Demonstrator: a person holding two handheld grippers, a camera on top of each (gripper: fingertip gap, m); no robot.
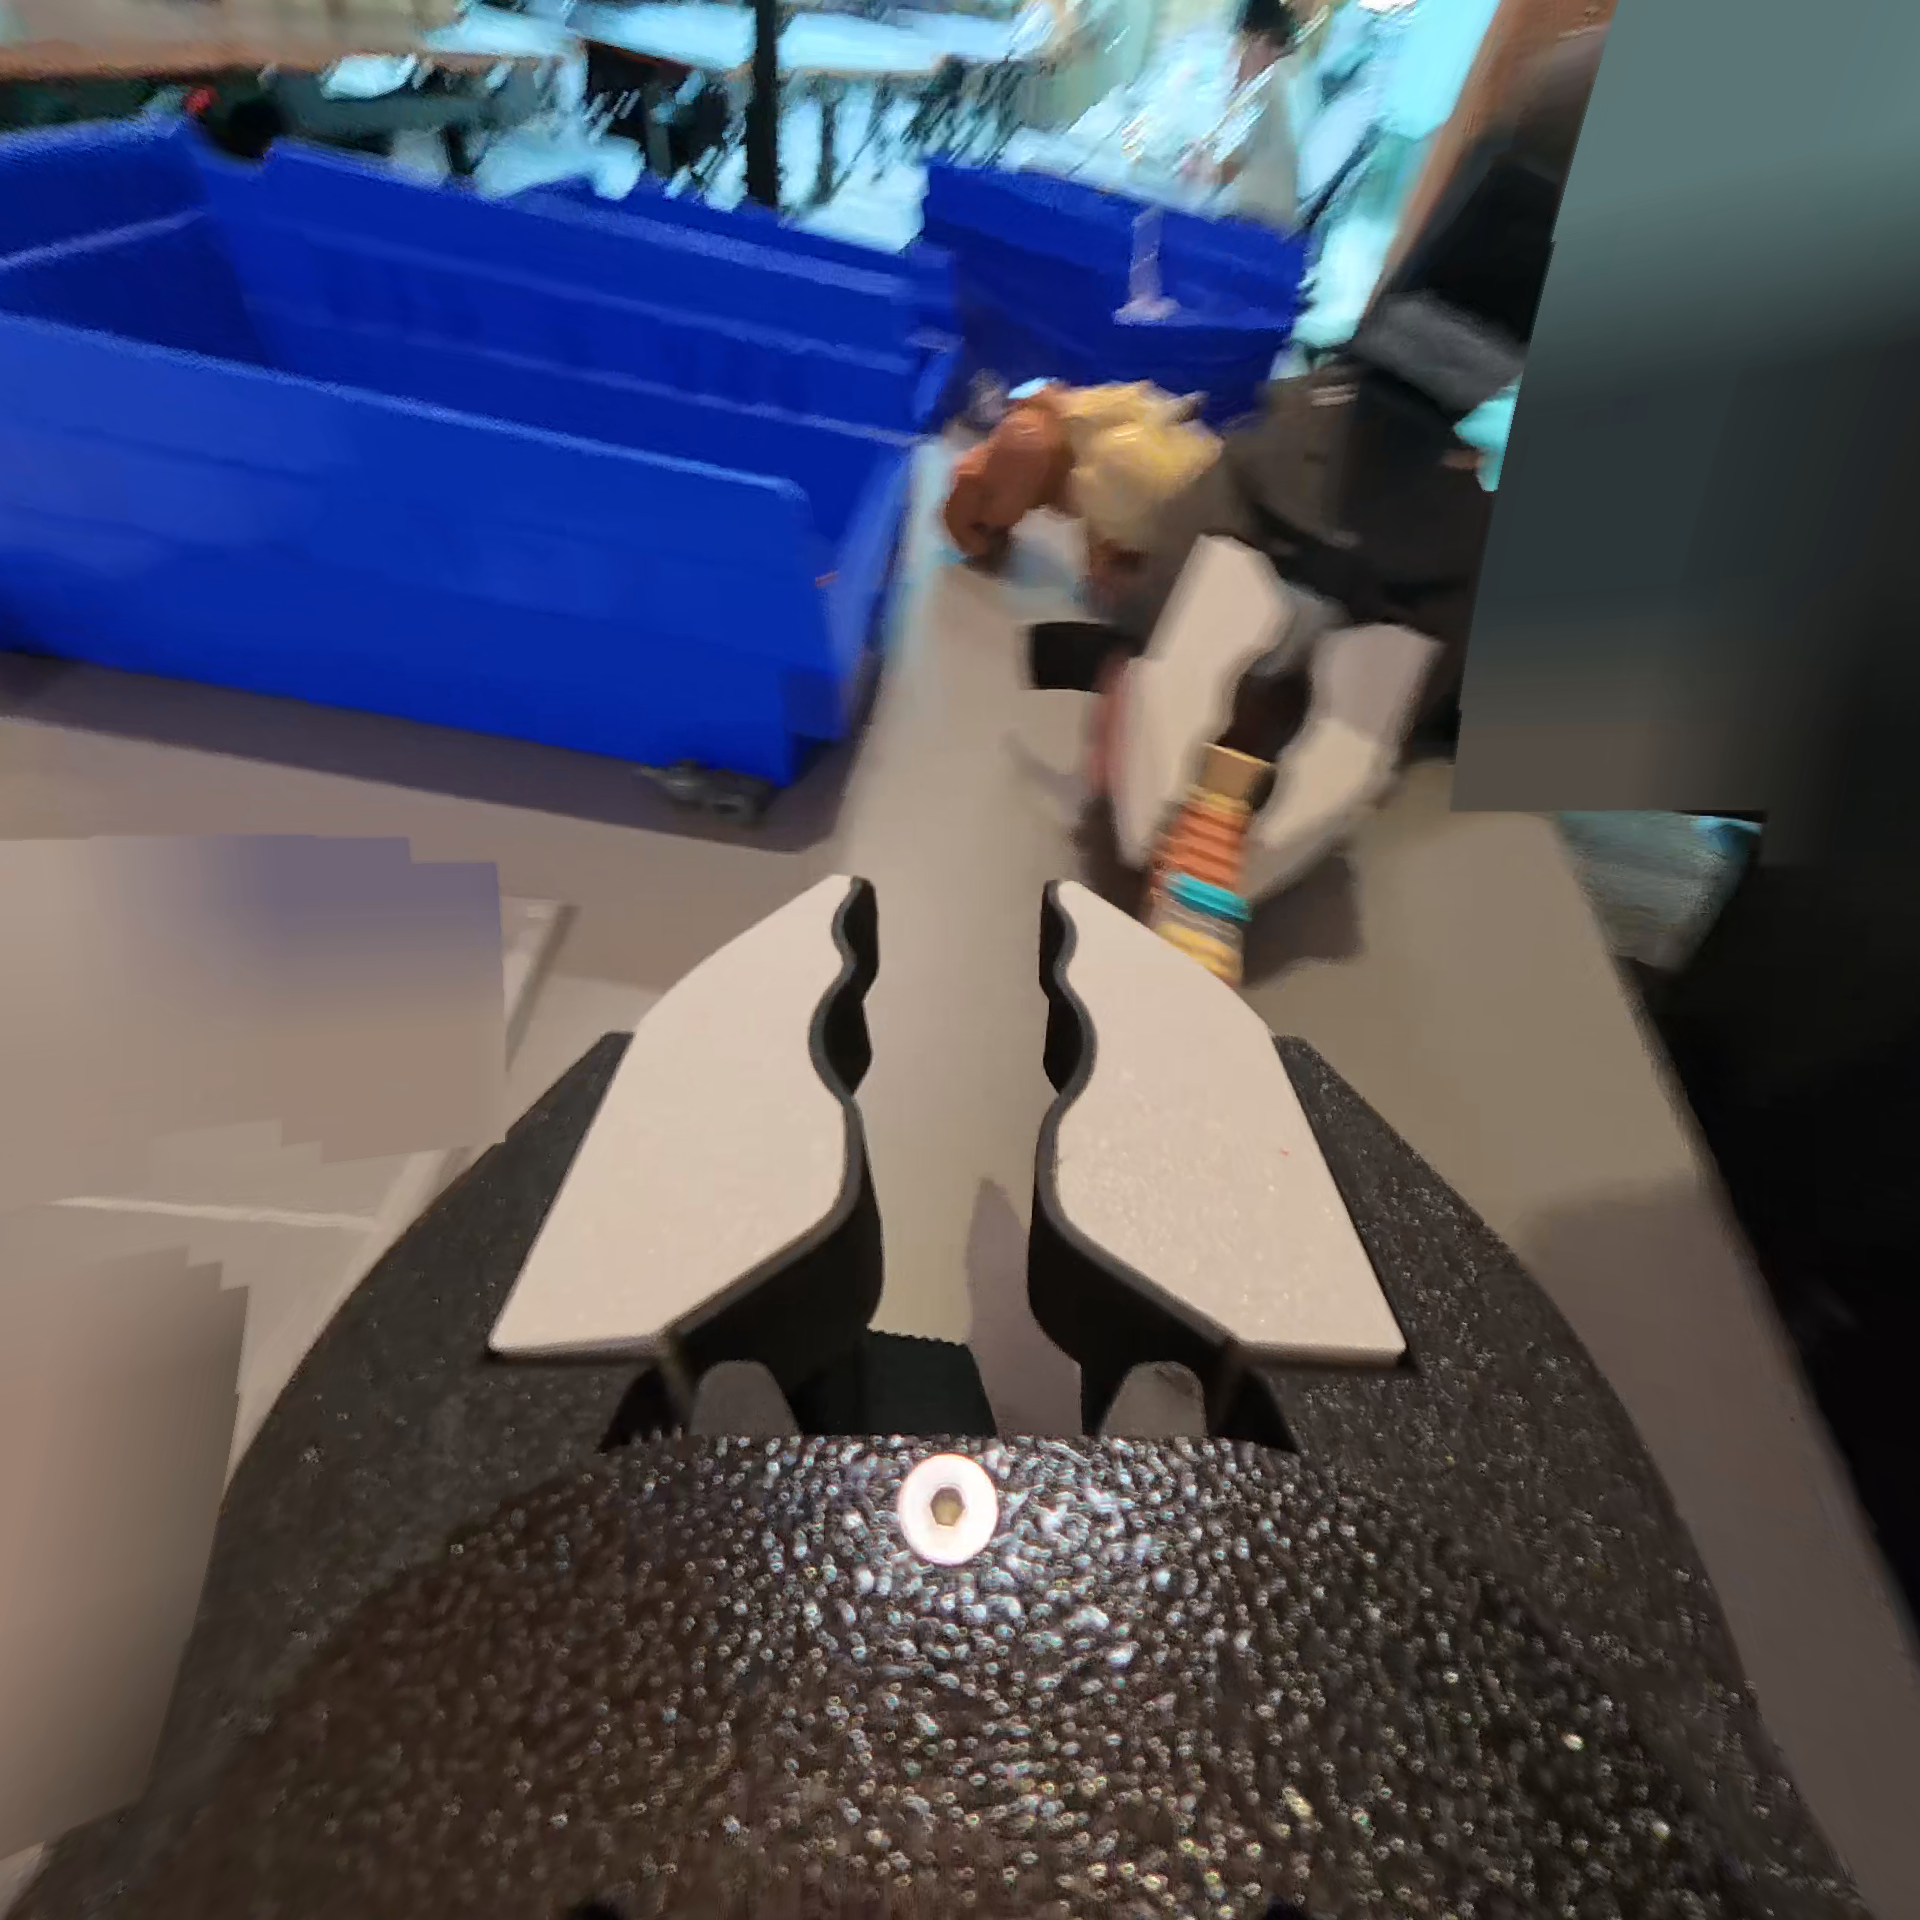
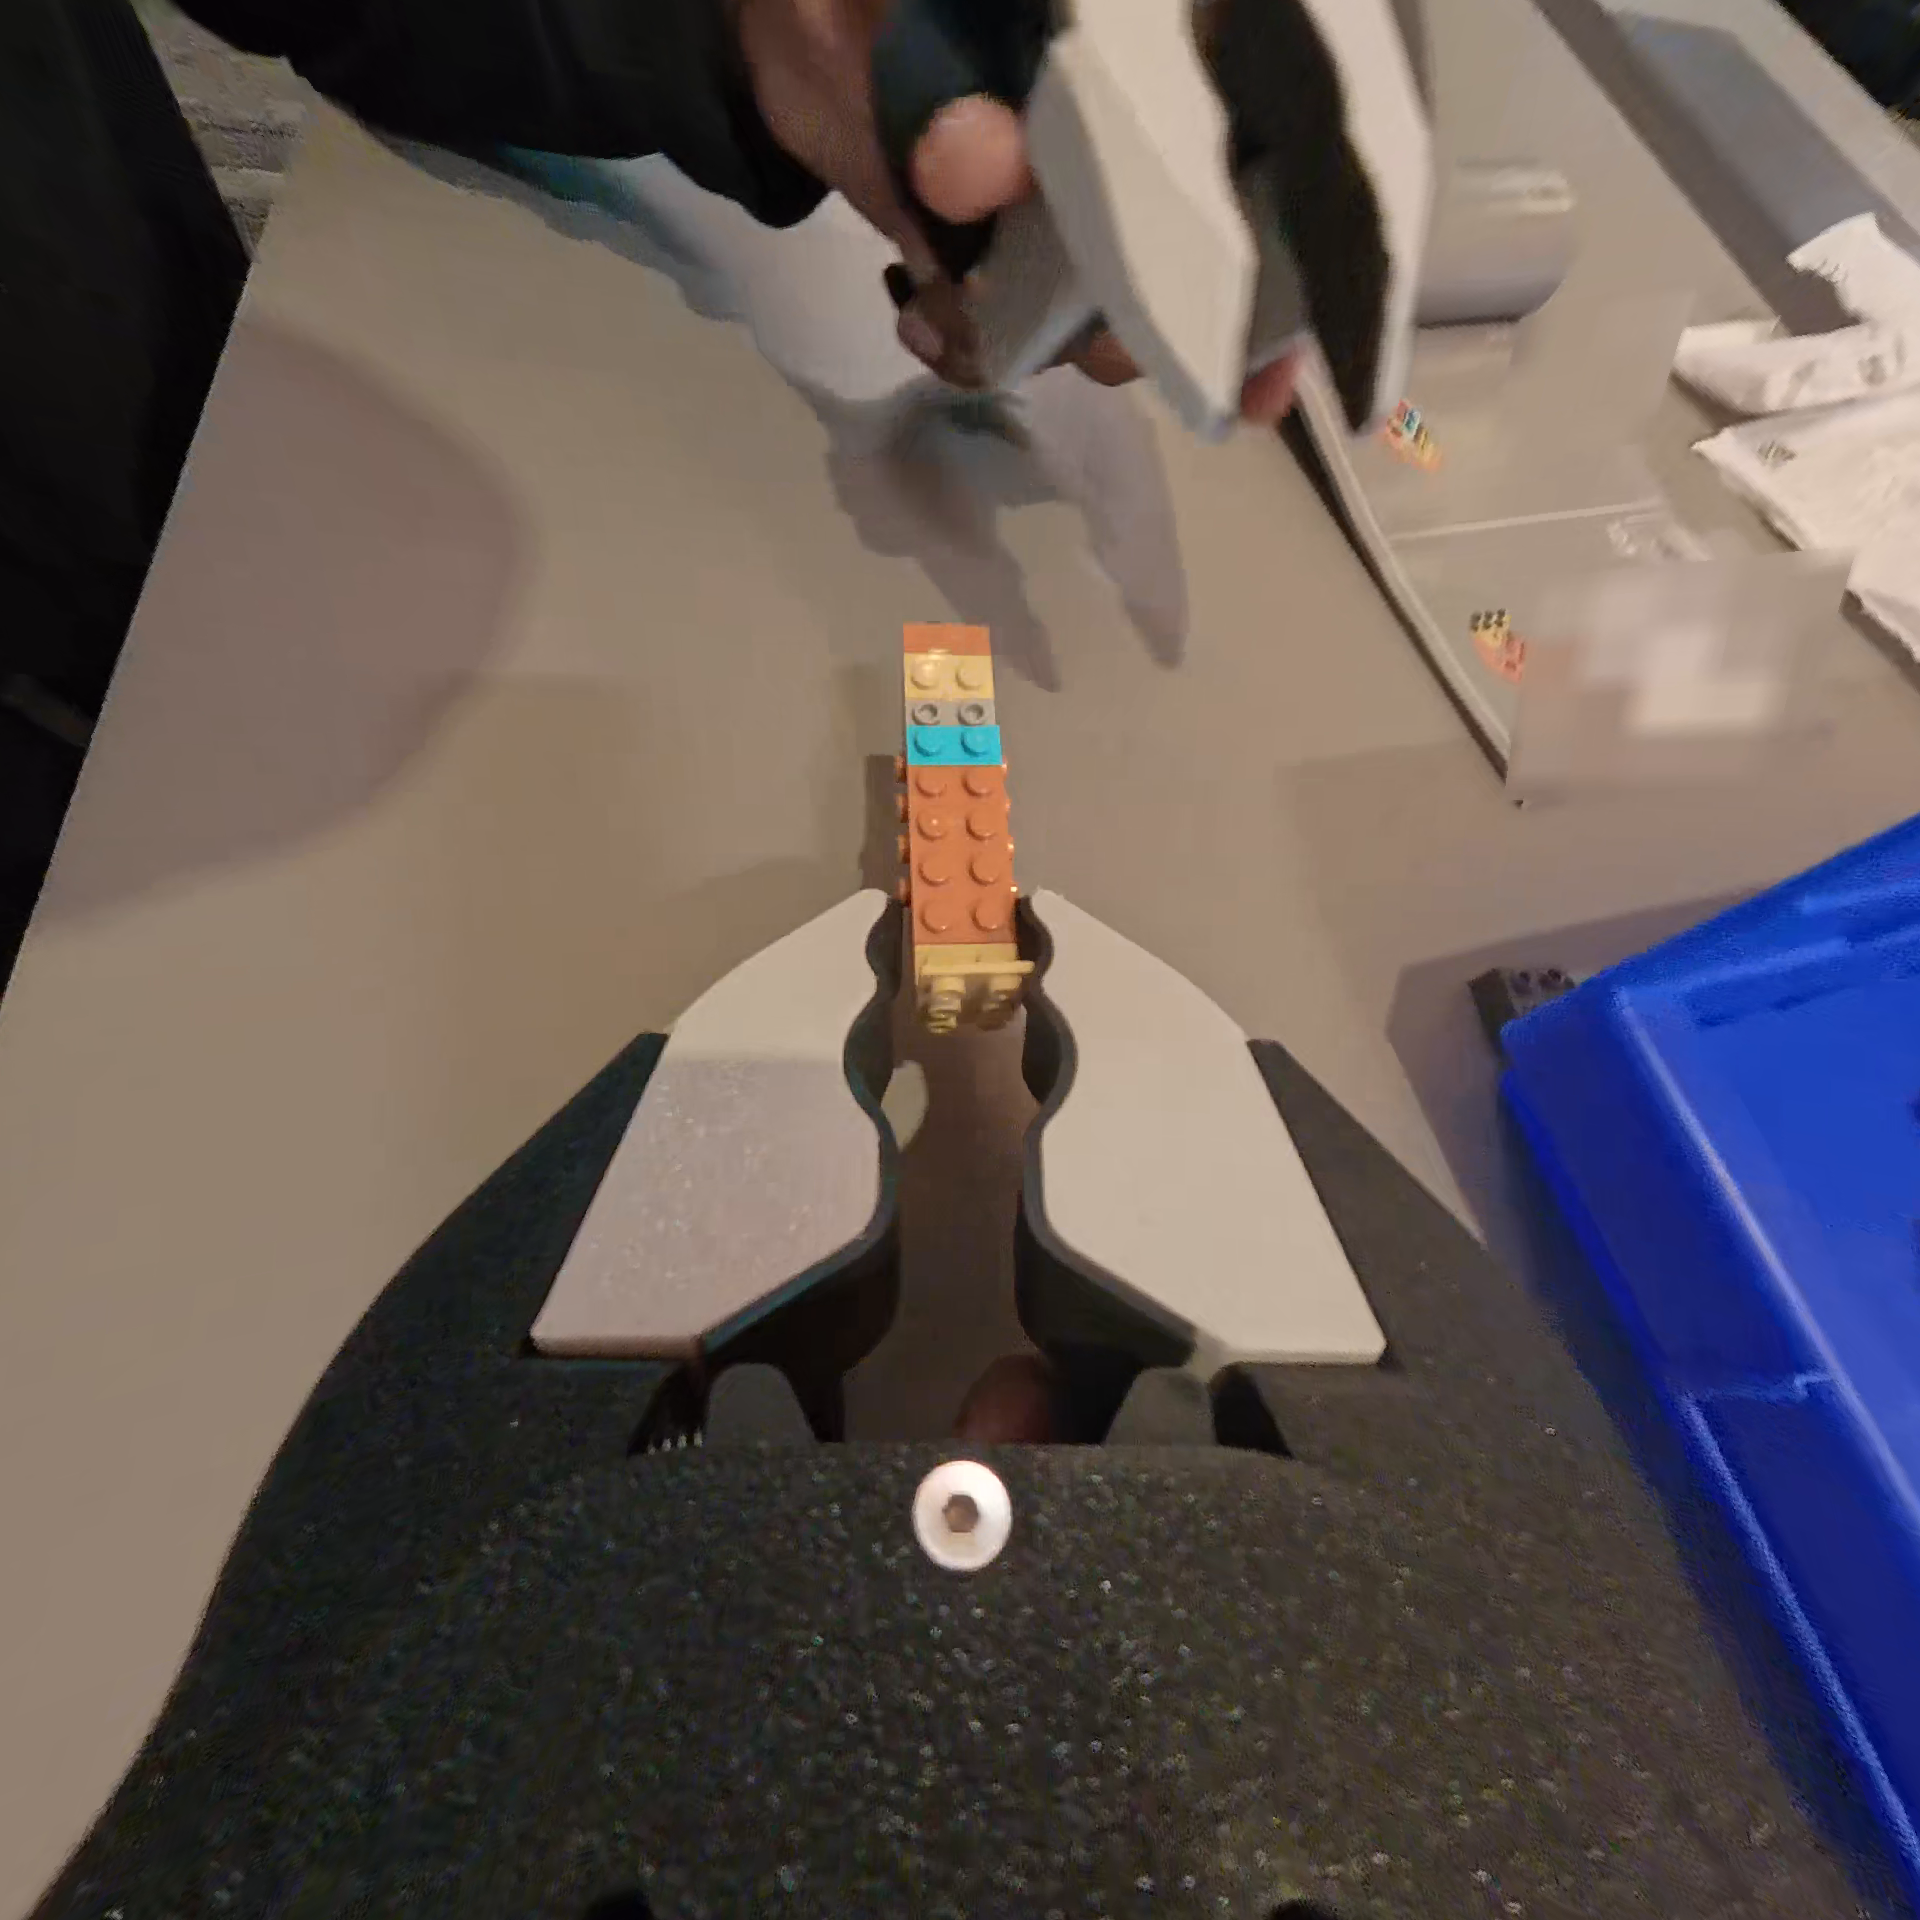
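Jaws of the right gripper (image 2: 958, 935) are closed on the near end of a narrow strip of toy bricks (image 2: 954, 821), the pads pressing its two long sides where a tan piece meets the brown run; the strip reaches forward from there, brown, then turquoise, grey, tan and brown again at the far tip, over the grey tabletop (image 2: 416, 831) towards its middle. Whether the far end rests on the tabletop or hangs just above it I cannot tell. Jaws of the left gripper (image 1: 951, 904) stand apart with nothing between them, only bare tabletop showing through the gap, and it sits well apart from the strip. Judging by its build, the strip is light and stiff, hard plastic with smooth sides that could slip, and it is a stack of small pressed-together pieces, so bending or twisting at one end may snap a joint. A hold across the flat long sides, nearer the middle of the brown run, would likely load the joints less than this end hold. A blue bin (image 2: 1714, 1247) stands at the right edge of the tabletop with a dark brick (image 2: 1522, 987) just beside it, and a grey instruction sheet (image 2: 1507, 520) and white bags (image 2: 1818, 436) lie towards the far right corner.
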